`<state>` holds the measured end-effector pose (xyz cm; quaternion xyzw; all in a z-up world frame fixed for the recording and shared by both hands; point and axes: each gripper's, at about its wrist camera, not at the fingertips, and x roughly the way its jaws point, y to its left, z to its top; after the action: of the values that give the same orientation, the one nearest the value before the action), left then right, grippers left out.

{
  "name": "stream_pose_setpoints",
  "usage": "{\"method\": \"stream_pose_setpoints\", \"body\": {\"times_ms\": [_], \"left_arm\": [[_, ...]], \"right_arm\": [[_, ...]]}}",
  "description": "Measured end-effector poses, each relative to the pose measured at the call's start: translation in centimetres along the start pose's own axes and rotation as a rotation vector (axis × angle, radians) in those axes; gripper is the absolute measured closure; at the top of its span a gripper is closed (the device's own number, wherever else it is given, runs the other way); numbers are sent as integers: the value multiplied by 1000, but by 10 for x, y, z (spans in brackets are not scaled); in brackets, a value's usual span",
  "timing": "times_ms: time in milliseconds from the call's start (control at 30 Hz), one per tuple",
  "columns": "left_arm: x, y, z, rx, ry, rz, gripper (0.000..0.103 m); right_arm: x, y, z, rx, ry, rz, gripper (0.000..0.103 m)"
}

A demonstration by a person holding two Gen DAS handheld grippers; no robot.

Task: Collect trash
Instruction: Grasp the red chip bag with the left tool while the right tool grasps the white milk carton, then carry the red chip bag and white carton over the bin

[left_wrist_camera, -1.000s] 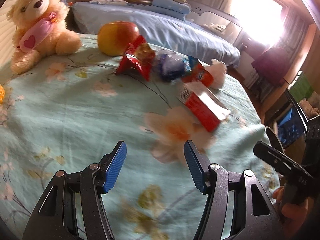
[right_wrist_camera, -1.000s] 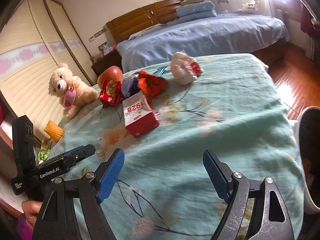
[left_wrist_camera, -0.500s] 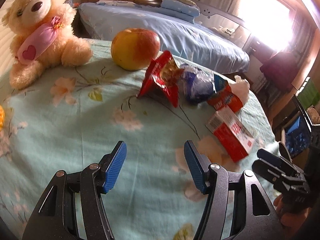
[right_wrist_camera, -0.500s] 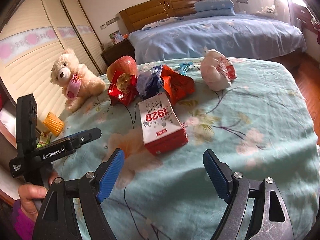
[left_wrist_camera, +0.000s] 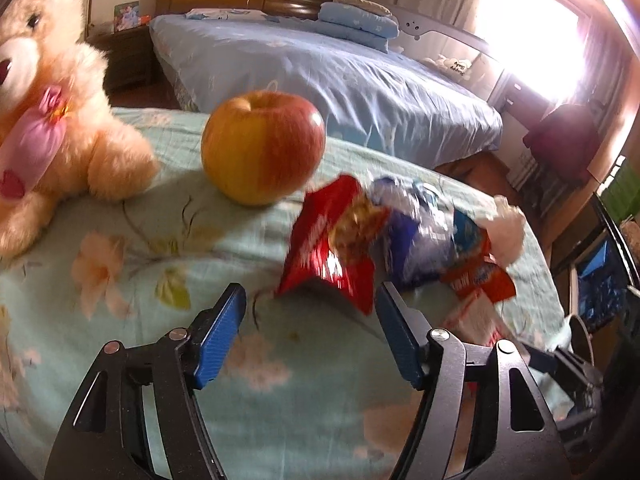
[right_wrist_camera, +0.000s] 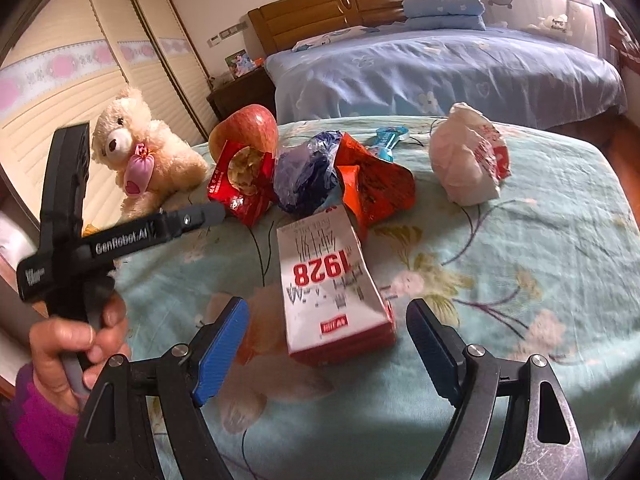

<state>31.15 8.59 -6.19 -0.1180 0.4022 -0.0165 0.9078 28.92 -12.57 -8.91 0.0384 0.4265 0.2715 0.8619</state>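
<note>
We judge the red wrapper (left_wrist_camera: 332, 248), mid-frame, light and crinkly; left gripper (left_wrist_camera: 310, 332) opening, empty, should pinch its lower edge.

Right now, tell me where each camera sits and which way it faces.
Left wrist: on the left gripper, angled down over the tablecloth at the red snack wrapper and apple; its blue fingers show, jaws opening, nothing between them.
Right wrist: on the right gripper, angled down at the 1928 carton; its open fingers and the hand holding the left gripper show.
Shared: apple, teddy bear, wrappers, bed.
</note>
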Motion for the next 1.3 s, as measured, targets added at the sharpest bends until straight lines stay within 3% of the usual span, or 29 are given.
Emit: {"method": "stream_pose_setpoints", "body": {"times_ms": [233, 333, 400, 467, 900, 1300], "left_arm": [[18, -8, 6, 36, 4, 4, 37], [25, -13, 3, 59, 26, 7, 67], [25, -16, 4, 74, 24, 10, 71], [20, -18, 2, 87, 15, 6, 80], [-20, -38, -44, 56, 25, -52, 87], [-46, -91, -74, 117, 51, -158, 87]], "right_arm": [[13, 0, 5, -15, 16, -19, 21], [15, -1, 5, -18, 15, -36, 27], [16, 1, 5, -32, 18, -62, 46], [15, 0, 6, -33, 16, -64, 46], [-23, -16, -19, 62, -23, -18, 47], [-71, -45, -44, 142, -75, -66, 47]]}}
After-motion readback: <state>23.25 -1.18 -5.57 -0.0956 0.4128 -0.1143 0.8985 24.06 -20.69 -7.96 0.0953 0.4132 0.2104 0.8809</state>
